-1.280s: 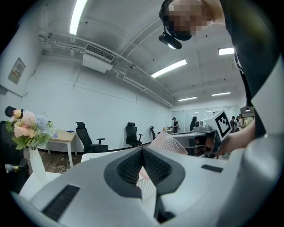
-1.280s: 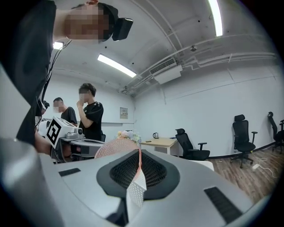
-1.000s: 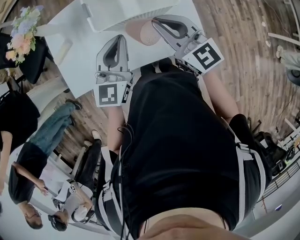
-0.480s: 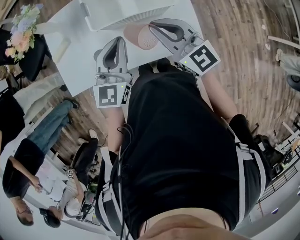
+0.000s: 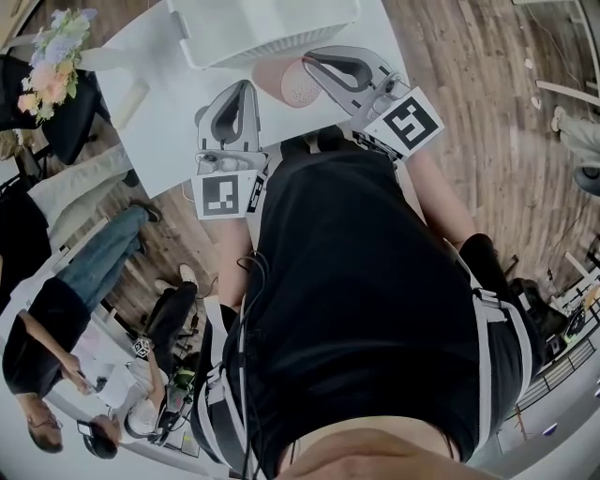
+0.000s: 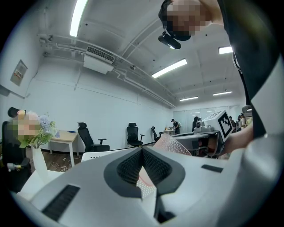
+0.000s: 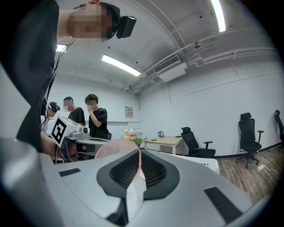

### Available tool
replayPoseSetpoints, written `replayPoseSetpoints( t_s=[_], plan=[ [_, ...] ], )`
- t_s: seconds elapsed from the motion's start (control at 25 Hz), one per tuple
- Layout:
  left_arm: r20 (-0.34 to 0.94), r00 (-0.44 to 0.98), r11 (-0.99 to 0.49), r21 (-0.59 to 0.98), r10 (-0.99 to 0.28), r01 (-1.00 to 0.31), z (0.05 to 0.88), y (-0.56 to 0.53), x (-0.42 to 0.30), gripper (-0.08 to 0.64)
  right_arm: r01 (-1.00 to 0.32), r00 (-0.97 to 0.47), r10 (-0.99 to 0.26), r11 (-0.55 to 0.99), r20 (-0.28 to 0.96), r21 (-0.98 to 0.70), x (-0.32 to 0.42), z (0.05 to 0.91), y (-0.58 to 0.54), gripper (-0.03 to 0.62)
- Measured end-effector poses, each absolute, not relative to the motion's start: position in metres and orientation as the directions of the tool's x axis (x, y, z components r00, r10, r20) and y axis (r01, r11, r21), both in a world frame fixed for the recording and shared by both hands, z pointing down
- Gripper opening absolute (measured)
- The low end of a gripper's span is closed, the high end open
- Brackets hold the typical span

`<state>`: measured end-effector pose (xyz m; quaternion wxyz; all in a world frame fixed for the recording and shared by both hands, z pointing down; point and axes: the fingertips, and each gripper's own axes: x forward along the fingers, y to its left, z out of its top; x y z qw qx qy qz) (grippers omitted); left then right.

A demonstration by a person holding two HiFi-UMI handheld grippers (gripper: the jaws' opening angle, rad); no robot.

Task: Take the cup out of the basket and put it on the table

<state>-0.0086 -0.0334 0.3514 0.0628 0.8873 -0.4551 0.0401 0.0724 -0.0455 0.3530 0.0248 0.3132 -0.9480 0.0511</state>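
Open office/lab w/ swivel chairs (image 6: 90, 138), desk (image 6: 62, 136), strip lights (image 6: 171, 68), ceiling AC (image 6: 98, 60)

**Table** (image 5: 169, 131): white tabletop, standing on a wood-plank floor (image 5: 487, 112).
- Far edge, centre: white basket (image 5: 272, 28), resting on the tabletop.
- Far left corner: white vase (image 5: 98, 58) holding pastel flowers (image 5: 47, 66).
- Near the left edge, nearer than the vase and apart from it: pale flat oblong piece (image 5: 131, 101); its kind cannot be made out.
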Motion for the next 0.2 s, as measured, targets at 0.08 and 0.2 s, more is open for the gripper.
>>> replayPoseSetpoints(
  t_s=[0.08, 0.2],
  plan=[
    [0.125, 0.583, -0.579, 0.075, -0.802, -0.812, 0.3504, -0.0346, -0.0102, 0.02, -0.598, -0.802, -0.593, 0.797, 0.078, -0.084, 0.0716, 0.3517, -0.0473, 0.029],
    [0.123, 0.584, -0.579, 0.075, -0.802, -0.812, 0.3494, -0.0362, -0.0134, 0.02, -0.599, -0.801, -0.595, 0.796, 0.068, -0.086, 0.0691, 0.3483, -0.0494, 0.029]
  ],
)
